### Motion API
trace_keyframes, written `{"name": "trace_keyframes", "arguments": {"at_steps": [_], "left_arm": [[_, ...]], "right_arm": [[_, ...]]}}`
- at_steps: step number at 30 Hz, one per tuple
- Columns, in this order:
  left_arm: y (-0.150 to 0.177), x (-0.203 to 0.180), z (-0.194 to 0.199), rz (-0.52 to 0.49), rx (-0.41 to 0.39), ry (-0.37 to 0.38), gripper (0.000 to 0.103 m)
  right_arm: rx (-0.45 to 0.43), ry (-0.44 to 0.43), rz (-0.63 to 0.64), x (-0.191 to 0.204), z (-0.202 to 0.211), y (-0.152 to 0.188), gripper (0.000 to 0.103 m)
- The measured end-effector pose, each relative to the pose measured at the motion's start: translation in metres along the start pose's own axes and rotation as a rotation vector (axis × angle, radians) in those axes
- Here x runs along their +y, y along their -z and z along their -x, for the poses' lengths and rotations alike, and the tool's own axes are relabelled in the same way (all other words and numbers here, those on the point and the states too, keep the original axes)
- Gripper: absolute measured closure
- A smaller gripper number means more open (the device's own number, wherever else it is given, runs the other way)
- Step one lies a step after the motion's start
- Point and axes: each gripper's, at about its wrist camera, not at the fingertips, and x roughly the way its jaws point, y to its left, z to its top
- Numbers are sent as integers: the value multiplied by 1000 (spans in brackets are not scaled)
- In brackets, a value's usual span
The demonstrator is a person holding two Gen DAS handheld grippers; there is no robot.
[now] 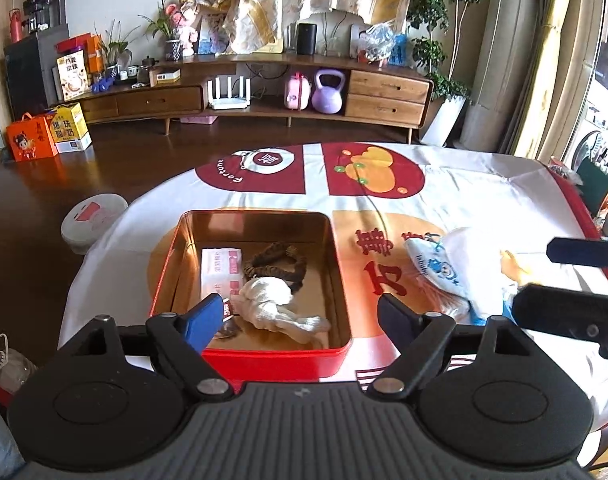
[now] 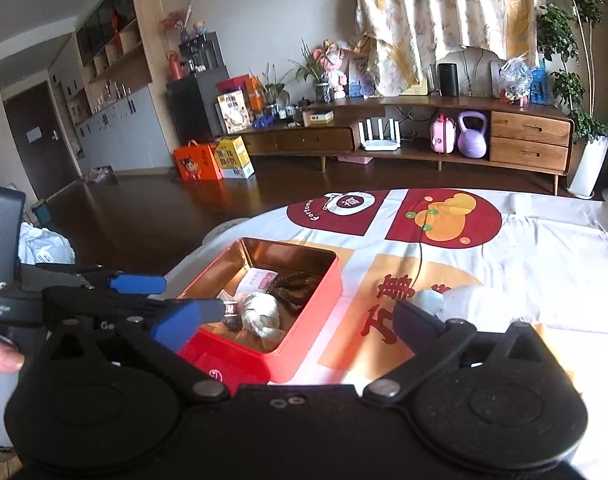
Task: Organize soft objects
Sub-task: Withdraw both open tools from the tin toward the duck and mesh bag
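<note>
While hidden elsewhere, bare hand (image 2: 0, 360), right view only

Daylight from window at right, warm patches on tablecloth (image 1: 484, 196); fisheye bends edges (corners dark); focus fairly sharp.

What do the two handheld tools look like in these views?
Both tools are black, with two round ribbed housings and hinged black linkage arms. The left tool has one blue finger pad and one darker navy. The right tool looks the same, with a blue pad.
</note>
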Motion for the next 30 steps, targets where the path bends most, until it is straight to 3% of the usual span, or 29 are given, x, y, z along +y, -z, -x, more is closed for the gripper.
{"name": "trace_keyframes", "arguments": {"at_steps": [14,23,30], "left_arm": [[16,-50,11,-29,-45,68,13],[13,-82,-14,-6,-30,129,12],[8,-112,-49,-32,7,124,12]], "right_arm": [[-33,90,-97,-53,39,32,0],[-14,174,-95,-92,49,50,0],[10,241,-65,-127,45,56,0]]}}
